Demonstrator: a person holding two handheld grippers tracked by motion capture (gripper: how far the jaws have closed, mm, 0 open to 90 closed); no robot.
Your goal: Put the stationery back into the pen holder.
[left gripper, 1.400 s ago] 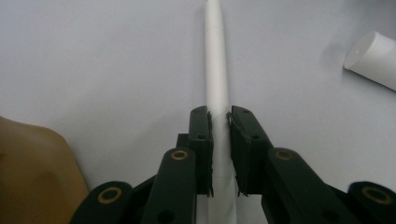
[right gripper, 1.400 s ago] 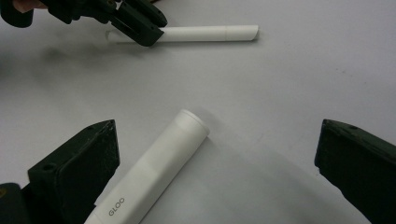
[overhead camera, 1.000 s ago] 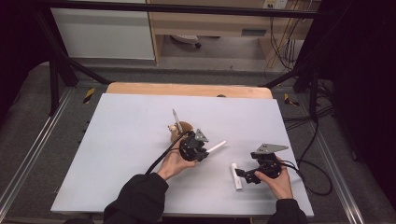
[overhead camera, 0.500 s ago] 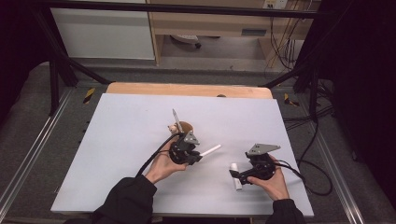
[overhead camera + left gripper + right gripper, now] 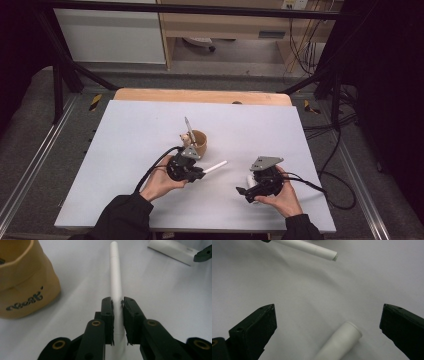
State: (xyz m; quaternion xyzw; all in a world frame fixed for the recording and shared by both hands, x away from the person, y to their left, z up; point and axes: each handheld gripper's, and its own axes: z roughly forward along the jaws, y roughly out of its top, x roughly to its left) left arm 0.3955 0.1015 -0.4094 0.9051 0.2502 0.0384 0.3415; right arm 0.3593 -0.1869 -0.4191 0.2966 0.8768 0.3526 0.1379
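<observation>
1. In the high view, the left gripper [image 5: 199, 173] is sitting just left of the frame's centre, in the person's left hand [image 5: 161, 184], which is coming in from the bottom edge.
2. Its black jaws are pinching a slim white cylindrical plastic pen [image 5: 215, 167], which is sticking out toward the right and slightly upward in that view.
3. In the left gripper view, the two jaws are standing narrow, pressing on the pen's [image 5: 116, 282] lower part, and the pen is running straight up the middle of the frame to its rounded tip near the top edge.
4. A tan, faceted cup with dark lettering [image 5: 23, 282] is filling the upper left of the left gripper view; in the high view it [image 5: 199, 144] is standing just above the left gripper, with a thin stick-like thing rising from it.
5. The right gripper [image 5: 243, 191] is lying in the lower right of centre in the high view, cradled in the right hand [image 5: 285, 197].
6. In the right gripper view its jaws are standing wide apart at the left and right edges, gripping nothing.
7. Between them, at the bottom centre, a short white plastic tube, the pen's cap [image 5: 339, 342], is lying on the white table top [image 5: 312, 290] with its open end pointing up and right.
8. The held pen is showing at the top of the right gripper view, well apart from the cap.
</observation>
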